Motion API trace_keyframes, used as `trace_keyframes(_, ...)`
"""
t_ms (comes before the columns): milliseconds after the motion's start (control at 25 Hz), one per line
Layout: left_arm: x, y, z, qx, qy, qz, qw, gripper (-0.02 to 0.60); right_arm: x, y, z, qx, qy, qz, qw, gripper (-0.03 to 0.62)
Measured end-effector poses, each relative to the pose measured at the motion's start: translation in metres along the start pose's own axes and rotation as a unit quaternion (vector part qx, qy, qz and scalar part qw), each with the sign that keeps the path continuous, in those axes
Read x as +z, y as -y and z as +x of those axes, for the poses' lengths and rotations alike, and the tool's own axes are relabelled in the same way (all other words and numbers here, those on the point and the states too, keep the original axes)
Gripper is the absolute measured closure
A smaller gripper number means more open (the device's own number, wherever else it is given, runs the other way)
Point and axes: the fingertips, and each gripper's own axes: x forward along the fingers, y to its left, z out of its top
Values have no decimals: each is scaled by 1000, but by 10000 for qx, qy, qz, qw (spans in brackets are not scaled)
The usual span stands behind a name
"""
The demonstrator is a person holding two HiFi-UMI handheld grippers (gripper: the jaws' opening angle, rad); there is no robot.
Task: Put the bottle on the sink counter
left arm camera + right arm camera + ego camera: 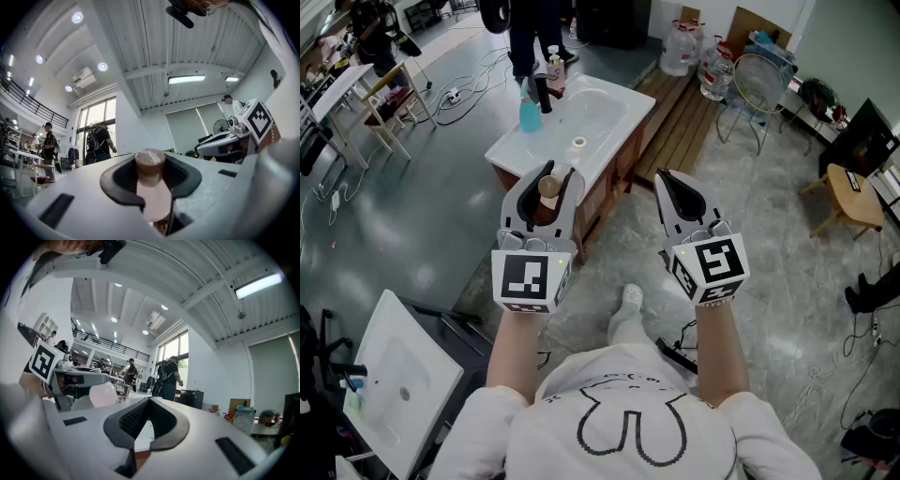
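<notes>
While my left tool point(555, 178) clamped the bottle point(151, 187) just under its cap point(150, 161), it looked light, rigid and slick, so I judged the neck the right hold; my right tool point(667, 178) was closed on nothing.

Bottle point(152, 197) pale frosted plastic, cap point(150, 161) matt brown. Right gripper point(149, 400) matt white plastic, pads point(133, 418) black ribbed rubber. Sink counter point(614, 117) glossy white; cabinet point(602, 192) wood. Floor point(422, 225) polished grey.
</notes>
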Motion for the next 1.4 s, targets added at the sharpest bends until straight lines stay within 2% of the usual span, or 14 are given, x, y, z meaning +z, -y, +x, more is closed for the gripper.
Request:
trace_keyframes(280, -12, -10, 43, 59, -45, 18, 10000, 459, -16, 32, 26, -36, -16, 63, 10000, 566)
trace_keyframes(440, -16, -17, 81, 149, -75, 54, 9998, 459, -26, 68, 47, -133, -46, 120, 9998, 566)
trace_keyframes(640, -23, -21, 136, 288, -112, 116, 9995, 459, -34, 116, 82, -62, 140, 369, 9992, 566)
trace_keyframes(1040, -39, -35, 256, 672, -169, 147, 9975, 459, -48, 205, 171, 418, 170, 323, 9985, 566)
trace_keyframes(1400, -62, -35, 309, 823, -382, 58, 9959, 459, -67, 243, 207, 629, 47, 345, 9974, 566)
